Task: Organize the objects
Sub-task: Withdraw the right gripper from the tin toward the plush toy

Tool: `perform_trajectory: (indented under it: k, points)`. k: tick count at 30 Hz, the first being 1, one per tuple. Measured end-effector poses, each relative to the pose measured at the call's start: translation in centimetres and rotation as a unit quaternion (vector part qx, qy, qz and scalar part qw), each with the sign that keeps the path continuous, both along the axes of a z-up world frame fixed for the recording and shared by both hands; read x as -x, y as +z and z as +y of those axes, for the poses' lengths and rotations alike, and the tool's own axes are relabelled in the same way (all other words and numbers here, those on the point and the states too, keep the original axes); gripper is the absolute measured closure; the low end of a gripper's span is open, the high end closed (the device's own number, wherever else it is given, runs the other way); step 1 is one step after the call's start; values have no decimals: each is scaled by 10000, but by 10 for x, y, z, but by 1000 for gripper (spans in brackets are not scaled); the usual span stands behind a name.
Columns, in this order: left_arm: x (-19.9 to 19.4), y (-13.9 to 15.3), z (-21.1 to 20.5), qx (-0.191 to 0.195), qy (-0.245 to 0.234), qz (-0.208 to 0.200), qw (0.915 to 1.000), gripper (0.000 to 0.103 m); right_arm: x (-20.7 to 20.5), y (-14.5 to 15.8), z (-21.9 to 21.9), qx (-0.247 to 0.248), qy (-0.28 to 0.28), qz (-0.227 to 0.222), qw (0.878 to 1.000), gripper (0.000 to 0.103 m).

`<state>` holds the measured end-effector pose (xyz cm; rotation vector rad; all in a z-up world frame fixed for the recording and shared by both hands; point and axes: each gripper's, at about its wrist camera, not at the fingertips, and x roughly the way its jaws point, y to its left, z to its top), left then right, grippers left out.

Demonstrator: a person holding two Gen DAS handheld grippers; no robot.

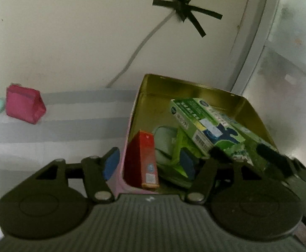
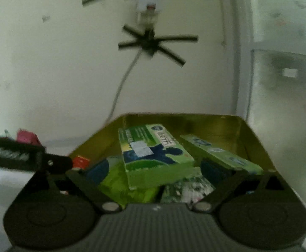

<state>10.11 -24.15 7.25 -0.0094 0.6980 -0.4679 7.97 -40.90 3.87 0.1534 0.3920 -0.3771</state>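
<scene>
Tin (image 1: pixel 186 88) straddled at near-left wall by left gripper (image 1: pixel 149 163), jaws apart, unclamped; right gripper (image 2: pixel 155 172) wide open over the boxes (image 2: pixel 153 149), holding nothing.

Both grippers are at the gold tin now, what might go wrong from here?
The gold metal tin looks tilted, so the green-and-blue carton lying loose on top might slide. The left gripper straddles the tin's pink side wall beside the red box; closing could pinch or knock it. The right gripper sits among the cartons and may catch one.
</scene>
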Motion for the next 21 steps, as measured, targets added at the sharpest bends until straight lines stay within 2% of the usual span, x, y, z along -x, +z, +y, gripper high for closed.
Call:
perform_trajectory:
  k: [5,8,12,17,21]
  points:
    - [18,2,-3,-51,-97,-260,9996,38,65,-7,16,-304,-254,-543,9977,10]
    - [43,4,-1,-257,-173,-581,9978,38,96,-9,22,-554,-410,-852,9940,10]
    - [73,3,8,-466,-254,-884,9947,37,118,-8,29,-817,-409,-943,9913,13]
    - [95,-2,24,-592,-253,-965,9932,37,136,-8,42,-1110,-314,-1012,9882,16]
    - [103,-7,41,-618,-152,-948,9935,37,138,-3,58,-1008,-121,-1007,9897,27]
